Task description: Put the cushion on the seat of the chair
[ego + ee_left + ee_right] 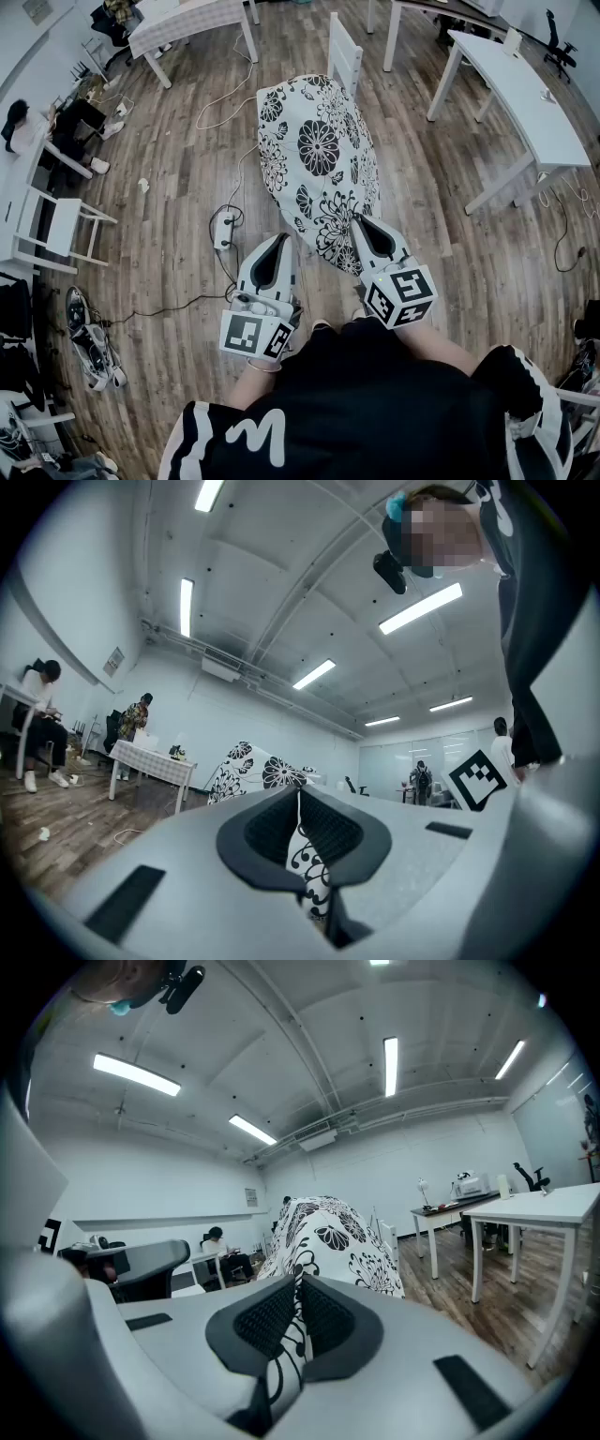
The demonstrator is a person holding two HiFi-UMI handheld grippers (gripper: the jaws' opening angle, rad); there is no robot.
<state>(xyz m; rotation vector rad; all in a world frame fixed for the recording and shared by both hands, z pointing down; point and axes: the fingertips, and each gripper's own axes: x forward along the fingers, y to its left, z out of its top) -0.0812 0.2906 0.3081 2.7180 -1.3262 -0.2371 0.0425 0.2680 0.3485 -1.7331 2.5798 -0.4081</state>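
Observation:
A big white cushion with black flower print hangs above the wood floor, stretched out in front of me. My left gripper is shut on its near left edge and my right gripper is shut on its near right corner. In the left gripper view the printed fabric is pinched in the left gripper. The right gripper view shows the cushion rising beyond the right gripper, fabric clamped between the pads. A white chair stands just beyond the cushion's far end, its seat hidden.
White tables stand at the right and at the back left. A power strip with cables lies on the floor left of the cushion. Another white chair and shoes are at the far left.

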